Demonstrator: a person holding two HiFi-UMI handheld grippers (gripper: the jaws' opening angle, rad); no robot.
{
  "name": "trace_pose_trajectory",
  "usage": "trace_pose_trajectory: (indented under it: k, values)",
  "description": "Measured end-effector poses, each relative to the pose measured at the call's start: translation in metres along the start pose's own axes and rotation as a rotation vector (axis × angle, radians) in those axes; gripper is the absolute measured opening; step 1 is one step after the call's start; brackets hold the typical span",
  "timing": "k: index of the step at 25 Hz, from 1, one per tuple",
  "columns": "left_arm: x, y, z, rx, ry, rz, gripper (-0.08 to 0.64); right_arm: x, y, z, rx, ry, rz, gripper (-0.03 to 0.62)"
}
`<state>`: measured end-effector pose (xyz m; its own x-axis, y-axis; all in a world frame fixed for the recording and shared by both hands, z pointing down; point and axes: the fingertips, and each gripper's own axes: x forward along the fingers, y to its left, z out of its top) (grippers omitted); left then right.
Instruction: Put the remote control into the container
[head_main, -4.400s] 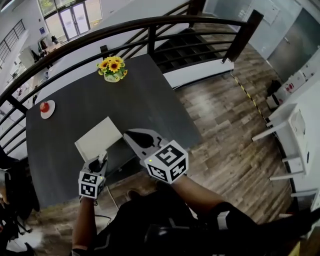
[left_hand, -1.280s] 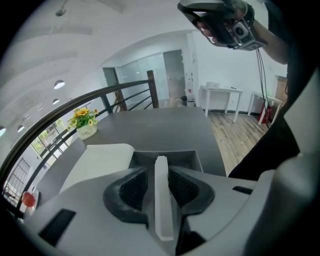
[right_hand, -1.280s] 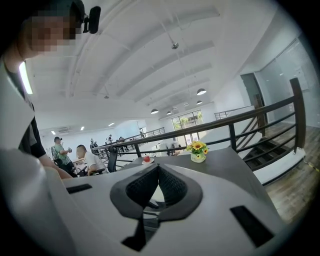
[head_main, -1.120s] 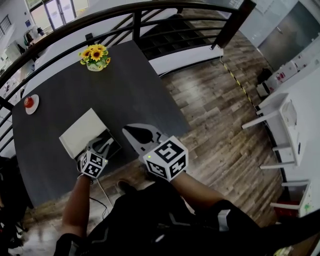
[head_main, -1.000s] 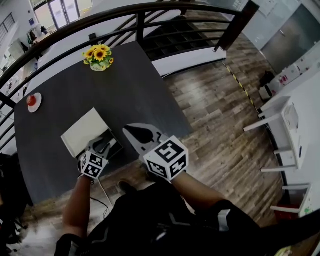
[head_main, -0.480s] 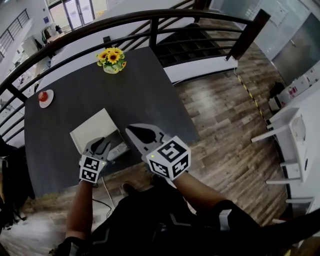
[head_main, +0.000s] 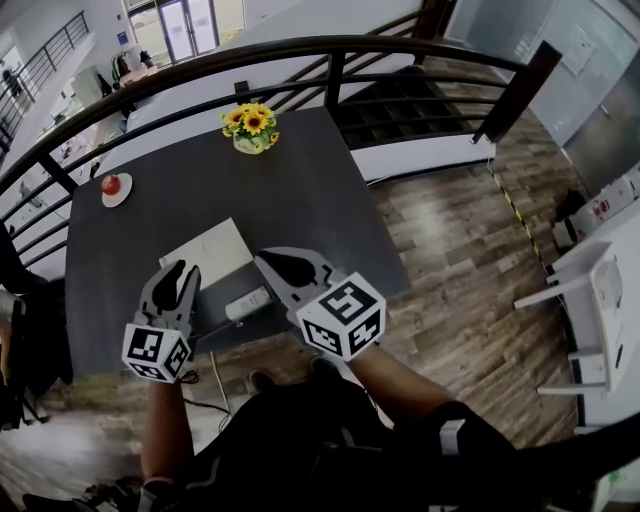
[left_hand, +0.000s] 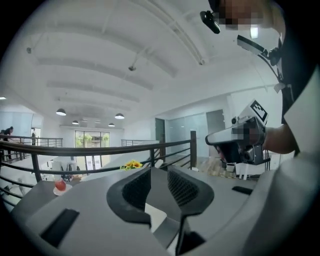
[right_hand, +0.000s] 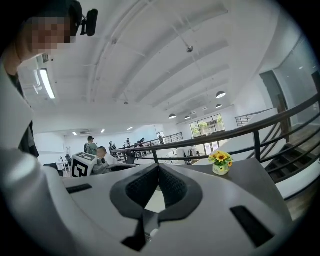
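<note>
1. Left claw (head_main: 178, 275) is hanging above the near-left part of the table (head_main: 310, 200), off to the left of the container (head_main: 205, 255). In the left gripper view (left_hand: 159, 170) its jaws stand a narrow way apart and there's nothing between them, just table and a bit of white container showing through the gap.
2. Right claw (head_main: 265, 260) is over the near edge of the table, just right of the container. In the right gripper view (right_hand: 158, 167) the jaw tips are touching each other, with nothing in there.
3. The remote control (head_main: 248, 304) is flat on the table right by the near edge, just in front of the container's near corner. So it's outside the container, sitting between the two claws, and neither one is touching it.
4. The container is a low white box, pretty much in the near-middle of the dark table.
5. Other stuff: a little pot of sunflowers (head_main: 251, 125) at the far edge, an apple (head_main: 111, 184) on a small plate (head_main: 118, 194) at the far-left corner, both well apart from the container.
6. A dark curved railing (head_main: 300, 50) runs behind the table.
</note>
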<state>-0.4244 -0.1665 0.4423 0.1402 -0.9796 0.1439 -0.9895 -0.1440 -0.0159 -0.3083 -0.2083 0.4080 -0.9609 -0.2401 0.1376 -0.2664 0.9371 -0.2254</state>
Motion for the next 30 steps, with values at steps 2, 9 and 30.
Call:
trace_pose_trajectory:
  k: [2, 9, 30]
  values:
    - [-0.010, 0.002, 0.011, -0.016, -0.033, 0.024, 0.110, 0.001, 0.005, 0.003, -0.005, -0.003, 0.012, 0.002]
    - [-0.040, 0.001, 0.034, -0.053, -0.108, 0.101, 0.109, 0.001, 0.016, 0.013, -0.020, -0.021, 0.039, 0.002]
    - [-0.110, 0.015, 0.062, -0.156, -0.210, 0.319, 0.008, 0.013, 0.039, 0.036, -0.067, -0.048, 0.109, 0.000]
